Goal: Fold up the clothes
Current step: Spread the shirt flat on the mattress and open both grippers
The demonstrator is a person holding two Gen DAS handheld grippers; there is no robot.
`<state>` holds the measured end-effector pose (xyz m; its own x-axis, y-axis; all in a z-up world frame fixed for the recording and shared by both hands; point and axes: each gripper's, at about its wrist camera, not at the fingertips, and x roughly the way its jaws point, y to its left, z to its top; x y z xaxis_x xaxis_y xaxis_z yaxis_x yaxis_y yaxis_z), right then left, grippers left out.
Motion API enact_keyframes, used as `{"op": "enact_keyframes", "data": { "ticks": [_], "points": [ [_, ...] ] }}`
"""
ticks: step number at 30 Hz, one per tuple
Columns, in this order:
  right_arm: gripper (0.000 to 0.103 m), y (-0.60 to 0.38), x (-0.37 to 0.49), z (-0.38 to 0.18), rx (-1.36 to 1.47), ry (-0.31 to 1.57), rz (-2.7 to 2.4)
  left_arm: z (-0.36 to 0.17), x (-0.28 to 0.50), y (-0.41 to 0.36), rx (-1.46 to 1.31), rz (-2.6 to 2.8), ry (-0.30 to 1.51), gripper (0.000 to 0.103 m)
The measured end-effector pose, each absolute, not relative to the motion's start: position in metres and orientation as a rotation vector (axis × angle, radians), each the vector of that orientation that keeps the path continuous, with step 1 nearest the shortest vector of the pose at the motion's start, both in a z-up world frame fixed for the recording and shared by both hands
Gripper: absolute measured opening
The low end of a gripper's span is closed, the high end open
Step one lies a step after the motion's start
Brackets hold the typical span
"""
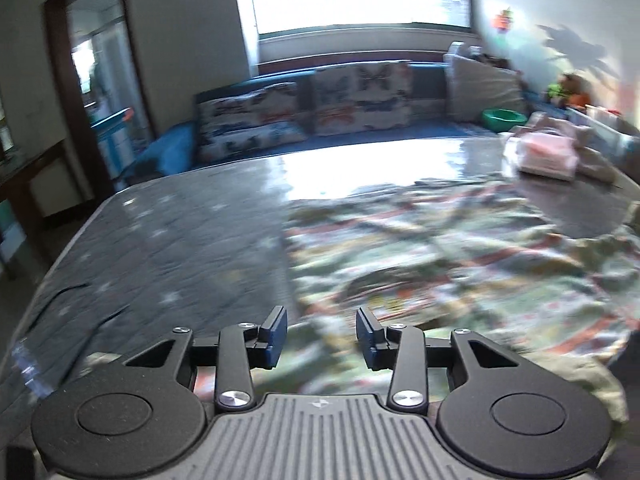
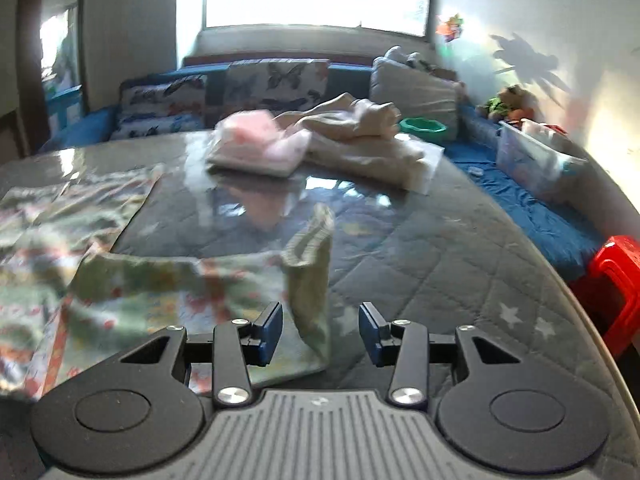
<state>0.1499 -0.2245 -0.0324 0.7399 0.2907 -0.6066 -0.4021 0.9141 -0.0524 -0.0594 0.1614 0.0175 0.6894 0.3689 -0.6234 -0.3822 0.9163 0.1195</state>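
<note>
1. Left wrist view: the left gripper point(image 1: 321, 338) has its jaws spread wide with nothing clamped between them. The patterned garment point(image 1: 452, 256), a green and white print with red-orange marks, lies spread flat on the grey quilted table point(image 1: 168, 248). It fills the right half of the view, and its near left edge runs under the gap between the blue fingertips point(image 1: 276, 334). Whether the tips touch the cloth cannot be told; the picture is blurred.

2. Also in the left view: a folded pink and white stack point(image 1: 544, 156) sits at the far right of the table, well apart from the gripper. A sofa with butterfly cushions point(image 1: 304, 116) stands behind the table.

3. Right wrist view: the right gripper point(image 2: 320, 334) also has its jaws wide apart and grips nothing. The patterned garment point(image 2: 132, 280) lies to the left and ahead. Its sleeve, ending in a ribbed cuff point(image 2: 314, 236), reaches toward the camera and into the gap, nearer the left fingertip point(image 2: 270, 332) than the right one.

4. Farther back in the right view: the folded pink and white stack point(image 2: 256, 148) rests beside a loose beige cloth point(image 2: 360, 136). A red stool point(image 2: 612, 288) stands beside the table's right edge.
</note>
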Motion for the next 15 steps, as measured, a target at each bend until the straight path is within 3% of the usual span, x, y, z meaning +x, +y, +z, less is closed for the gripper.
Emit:
{"op": "enact_keyframes", "data": {
  "ticks": [10,15],
  "points": [
    [0.043,-0.180,0.142,-0.025,-0.340,0.412,0.337,0.006,-0.009,0.085,0.045,0.175,0.719,0.046],
    [0.043,-0.174,0.154,-0.027,-0.280,0.498,0.446,-0.007,0.003,0.059,0.053,0.085,0.750,0.046]
  ]
}}
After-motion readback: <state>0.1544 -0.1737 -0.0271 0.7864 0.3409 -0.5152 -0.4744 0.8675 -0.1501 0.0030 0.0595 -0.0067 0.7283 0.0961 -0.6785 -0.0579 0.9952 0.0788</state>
